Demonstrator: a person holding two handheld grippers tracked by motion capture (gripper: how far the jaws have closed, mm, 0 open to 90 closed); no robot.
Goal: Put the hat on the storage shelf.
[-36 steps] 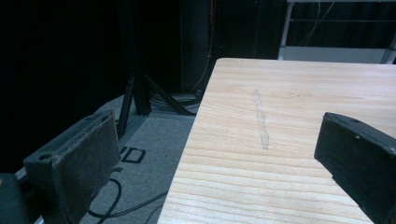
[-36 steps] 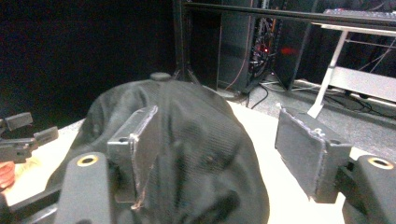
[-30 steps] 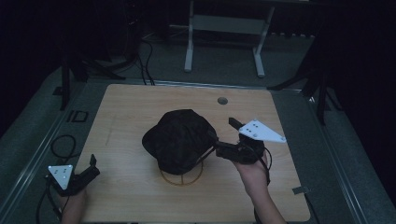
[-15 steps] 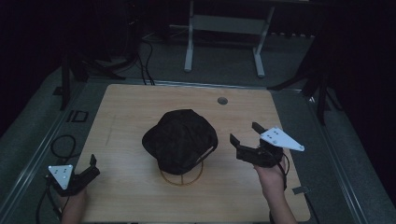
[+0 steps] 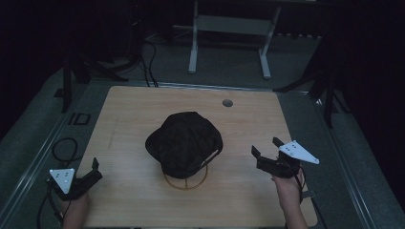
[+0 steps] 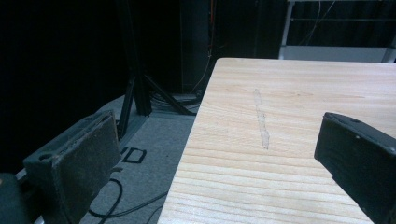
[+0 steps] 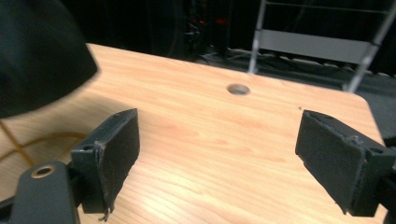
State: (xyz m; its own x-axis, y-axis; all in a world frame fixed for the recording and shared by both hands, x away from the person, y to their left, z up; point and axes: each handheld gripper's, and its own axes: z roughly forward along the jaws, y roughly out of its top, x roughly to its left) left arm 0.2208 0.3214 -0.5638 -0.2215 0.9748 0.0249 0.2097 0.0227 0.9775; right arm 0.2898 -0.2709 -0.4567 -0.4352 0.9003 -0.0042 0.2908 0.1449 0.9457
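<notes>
Left gripper (image 5: 93,172) sits at the table's (image 5: 133,109) near-left corner, well left of the cap (image 5: 184,143); jaws spread wide, nothing between them. In the left gripper view they straddle the table edge, with bare wood and a faint scuff mark (image 6: 261,121) ahead.

Cap is mid-table, draped over a wire stand (image 5: 185,180), brim tilted toward the near right. Stand's ring base shows under the cap's near edge.

Right gripper (image 5: 265,151) is near-right of the cap, well apart from it, released, jaws wide and empty. Right gripper view has the cap's edge (image 7: 42,56) at upper left and the table's round hole (image 7: 238,88) beyond.

My read: cap looks seated and the grip is off. To finish well, keep both grippers low and clear of the brim, because the stand looks light and a snag could tip it. If the cap needs straightening, pinch the brim only, gently.
</notes>
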